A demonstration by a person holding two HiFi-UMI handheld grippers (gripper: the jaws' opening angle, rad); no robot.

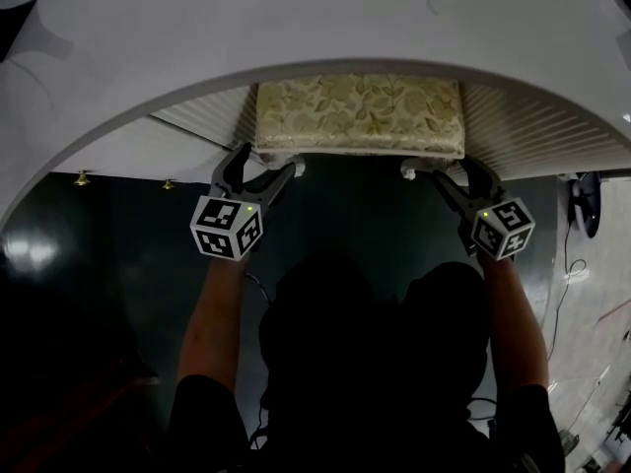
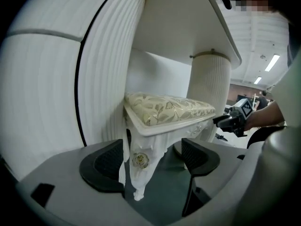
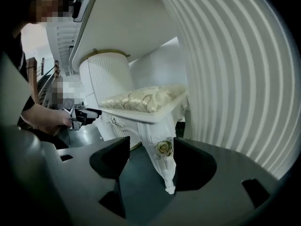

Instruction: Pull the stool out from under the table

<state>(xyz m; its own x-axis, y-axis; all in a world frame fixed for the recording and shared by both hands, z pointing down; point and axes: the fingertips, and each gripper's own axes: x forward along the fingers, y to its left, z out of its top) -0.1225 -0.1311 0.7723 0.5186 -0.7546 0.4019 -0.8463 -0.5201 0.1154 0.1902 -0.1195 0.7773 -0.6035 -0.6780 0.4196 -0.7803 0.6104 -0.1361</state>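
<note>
Jaws gape on the left gripper (image 2: 150, 157) and right gripper (image 3: 151, 157), each straddling a carved leg (image 2: 140, 166) without clamping it. These legs show fully only in the gripper views. From overhead, the stool (image 1: 360, 114) sits tucked under the desk (image 1: 296, 28).

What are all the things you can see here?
stool: one, white with a gold leafy cushion, tucked under the table.
table: one, white, curved edge, over the stool.
knobs: two, small, gold, on the table's left side.
floor: dark green, beneath everything.
left gripper: one, grey, jaws open around the stool's near left leg, not pressing it.
right gripper: one, grey, jaws open around the near right leg.
arms: two, dark sleeves, reaching forward.
</note>
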